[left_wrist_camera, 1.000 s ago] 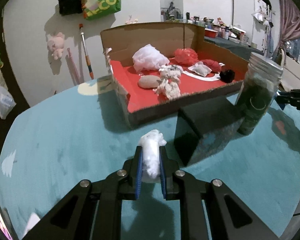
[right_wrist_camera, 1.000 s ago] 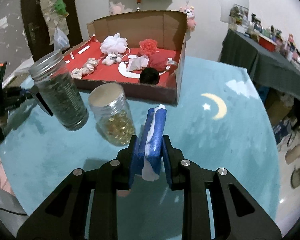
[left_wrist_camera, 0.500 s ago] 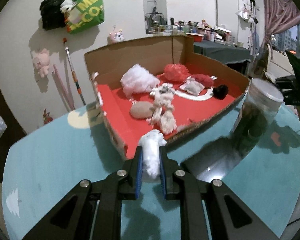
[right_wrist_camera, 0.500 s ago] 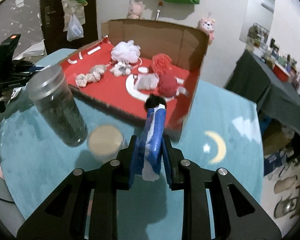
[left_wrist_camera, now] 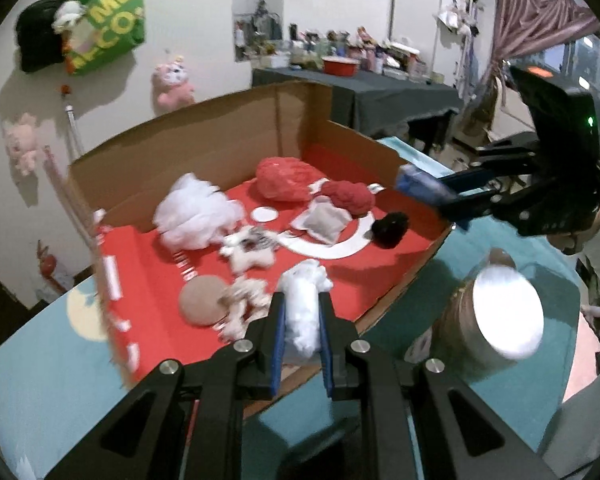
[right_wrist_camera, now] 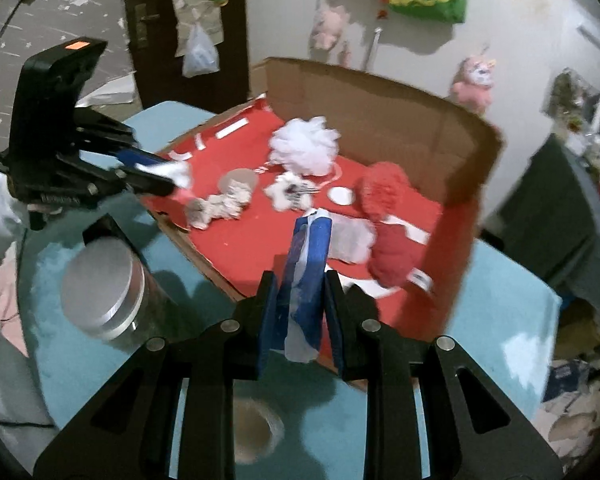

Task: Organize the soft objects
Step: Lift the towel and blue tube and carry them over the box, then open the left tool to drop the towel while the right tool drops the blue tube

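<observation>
My left gripper (left_wrist_camera: pixel 302 322) sits at the bottom centre of the left wrist view, its blue-padded jaws closed tight on a fluffy white cotton wad (left_wrist_camera: pixel 303 308). The wad hangs over the near edge of the shallow brown cardboard box with a red floor (left_wrist_camera: pixel 220 148), which fills the middle of the frame on the teal table (left_wrist_camera: pixel 52 364).

My right gripper (right_wrist_camera: pixel 305 300), at the bottom centre of the right wrist view, is clamped on a flat blue and white soft packet (right_wrist_camera: pixel 309 272) standing upright between the pads, above the box's near right corner.

Inside the box lie a white mesh bath pouf (left_wrist_camera: pixel 196 216) at centre left, a red mesh pouf (left_wrist_camera: pixel 286 179) behind it, a dark red knitted piece (left_wrist_camera: pixel 350 197), a small grey fabric pillow (left_wrist_camera: pixel 324 226), a black fuzzy ball (left_wrist_camera: pixel 390 228), a round tan pad (left_wrist_camera: pixel 202 299) and a white knotted rope toy (left_wrist_camera: pixel 240 304).

A glass jar with a silver metal lid (left_wrist_camera: pixel 500 320) stands on the table at the lower right of the left wrist view, just beside the box.
</observation>
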Demonstrator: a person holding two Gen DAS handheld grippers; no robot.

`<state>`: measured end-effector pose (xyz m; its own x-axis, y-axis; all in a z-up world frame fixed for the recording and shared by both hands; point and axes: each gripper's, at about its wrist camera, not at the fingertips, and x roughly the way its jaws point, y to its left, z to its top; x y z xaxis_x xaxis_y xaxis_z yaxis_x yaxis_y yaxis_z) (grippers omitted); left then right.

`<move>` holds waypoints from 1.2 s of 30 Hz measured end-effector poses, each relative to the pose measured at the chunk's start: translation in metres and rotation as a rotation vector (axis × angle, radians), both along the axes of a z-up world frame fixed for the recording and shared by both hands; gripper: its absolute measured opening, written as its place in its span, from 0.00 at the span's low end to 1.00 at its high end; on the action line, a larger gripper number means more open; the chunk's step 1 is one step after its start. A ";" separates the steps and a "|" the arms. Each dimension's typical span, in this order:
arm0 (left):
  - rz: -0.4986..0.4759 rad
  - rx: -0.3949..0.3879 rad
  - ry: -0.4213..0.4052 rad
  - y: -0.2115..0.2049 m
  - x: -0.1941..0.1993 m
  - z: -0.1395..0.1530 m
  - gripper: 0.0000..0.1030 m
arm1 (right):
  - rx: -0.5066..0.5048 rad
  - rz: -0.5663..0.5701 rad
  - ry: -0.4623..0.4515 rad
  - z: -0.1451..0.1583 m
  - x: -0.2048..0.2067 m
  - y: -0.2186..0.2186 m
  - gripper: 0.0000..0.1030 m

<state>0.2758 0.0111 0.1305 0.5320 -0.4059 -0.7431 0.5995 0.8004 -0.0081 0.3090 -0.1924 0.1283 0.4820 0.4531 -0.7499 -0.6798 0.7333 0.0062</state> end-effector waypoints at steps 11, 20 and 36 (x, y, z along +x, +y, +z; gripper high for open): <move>-0.059 0.141 0.165 -0.056 0.052 -0.032 0.16 | -0.046 0.061 0.240 -0.047 0.062 0.032 0.22; -0.065 0.205 0.276 -0.069 0.080 -0.061 0.17 | -0.123 0.062 0.302 -0.068 0.080 0.044 0.22; -0.075 0.241 0.283 -0.083 0.087 -0.078 0.25 | -0.175 0.049 0.302 -0.075 0.084 0.056 0.22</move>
